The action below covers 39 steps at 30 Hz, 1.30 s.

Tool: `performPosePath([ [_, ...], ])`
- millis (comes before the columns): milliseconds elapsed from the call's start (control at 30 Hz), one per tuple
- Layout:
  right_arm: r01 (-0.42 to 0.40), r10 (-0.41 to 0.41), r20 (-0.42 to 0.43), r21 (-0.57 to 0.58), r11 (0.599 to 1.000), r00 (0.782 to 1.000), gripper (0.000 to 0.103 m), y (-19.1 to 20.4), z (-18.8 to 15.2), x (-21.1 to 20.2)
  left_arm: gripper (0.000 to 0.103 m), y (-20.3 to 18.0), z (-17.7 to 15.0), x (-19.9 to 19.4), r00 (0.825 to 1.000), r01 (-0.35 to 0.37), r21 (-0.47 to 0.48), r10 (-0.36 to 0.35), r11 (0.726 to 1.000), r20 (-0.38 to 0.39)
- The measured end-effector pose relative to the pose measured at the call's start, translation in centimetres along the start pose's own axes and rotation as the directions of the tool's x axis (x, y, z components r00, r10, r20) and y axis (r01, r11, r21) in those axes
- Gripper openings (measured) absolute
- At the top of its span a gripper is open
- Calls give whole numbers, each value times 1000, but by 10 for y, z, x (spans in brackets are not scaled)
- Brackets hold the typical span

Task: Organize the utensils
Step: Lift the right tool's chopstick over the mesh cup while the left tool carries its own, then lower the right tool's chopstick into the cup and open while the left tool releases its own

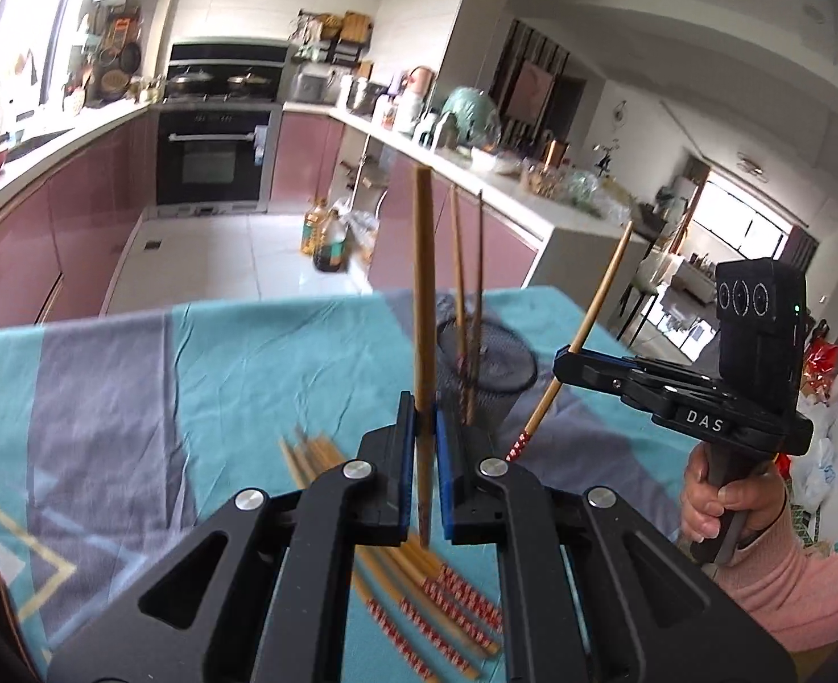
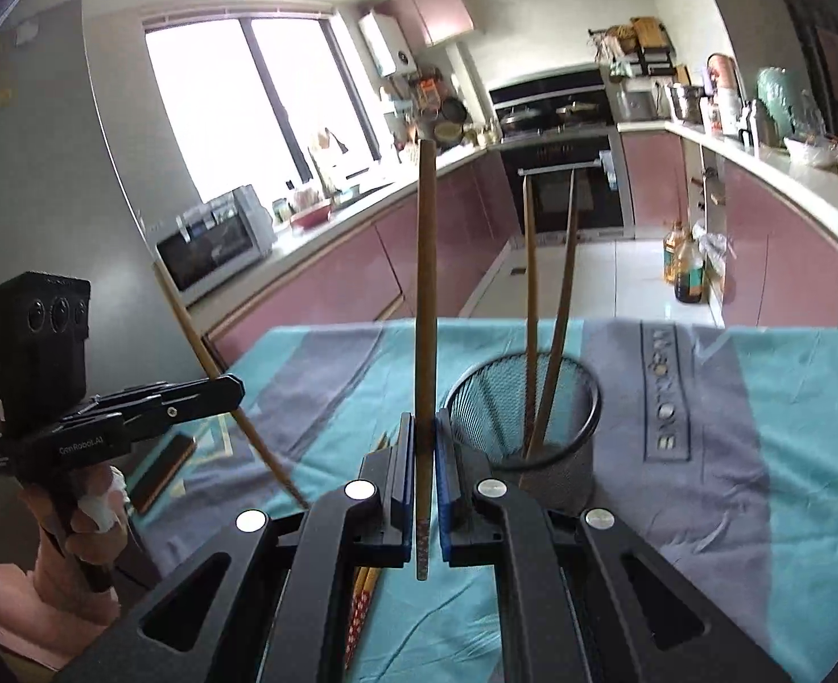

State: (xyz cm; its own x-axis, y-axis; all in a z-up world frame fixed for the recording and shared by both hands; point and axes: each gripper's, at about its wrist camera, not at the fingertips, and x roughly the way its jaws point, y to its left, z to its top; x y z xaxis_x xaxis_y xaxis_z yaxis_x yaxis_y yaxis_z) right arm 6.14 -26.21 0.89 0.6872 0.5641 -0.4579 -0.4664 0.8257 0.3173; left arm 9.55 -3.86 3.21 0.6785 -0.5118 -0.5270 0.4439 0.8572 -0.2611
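My left gripper [image 1: 424, 407] is shut on one bamboo chopstick [image 1: 423, 284], which stands nearly upright between the blue pads. My right gripper [image 2: 424, 424] is likewise shut on another upright chopstick [image 2: 425, 284]. A black mesh holder [image 2: 566, 455] stands on the table just beyond both grippers, with two chopsticks [image 2: 531, 313] leaning inside it. In the left wrist view the holder [image 1: 504, 364] sits between the two grippers, and the right gripper [image 1: 561, 361] holds its chopstick [image 1: 595, 307] slanted. Several loose chopsticks [image 1: 419, 586] with red-patterned ends lie on the cloth below the left gripper.
A teal and grey tablecloth [image 1: 191, 398] covers the table, whose far edge drops to the kitchen floor. A dark flat block [image 2: 162, 469] lies near the left hand. Oil bottles [image 2: 686, 279] stand on the floor beyond. Pink cabinets line both sides.
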Motion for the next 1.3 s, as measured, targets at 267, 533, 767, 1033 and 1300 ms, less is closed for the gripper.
performPosePath([
  [267,9,-7,93,-25,1000,996,6,-8,36,-21,7,-17,50,3,995,46,22,-48,999,89],
  [533,35,-30,155,-32,999,987,6,-18,65,-28,7,-50,87,11,989,55,94,-67,994,128],
  [767,68,-65,142,-18,998,988,6,-30,68,-12,8,-67,94,35,997,26,143,-36,989,72],
  [1033,72,-72,21,-1,997,997,6,-41,54,15,8,-63,69,76,994,52,166,-35,985,-103],
  [1300,80,-79,-104,13,997,991,6,-50,41,44,8,-48,59,105,978,83,157,-49,984,-205],
])
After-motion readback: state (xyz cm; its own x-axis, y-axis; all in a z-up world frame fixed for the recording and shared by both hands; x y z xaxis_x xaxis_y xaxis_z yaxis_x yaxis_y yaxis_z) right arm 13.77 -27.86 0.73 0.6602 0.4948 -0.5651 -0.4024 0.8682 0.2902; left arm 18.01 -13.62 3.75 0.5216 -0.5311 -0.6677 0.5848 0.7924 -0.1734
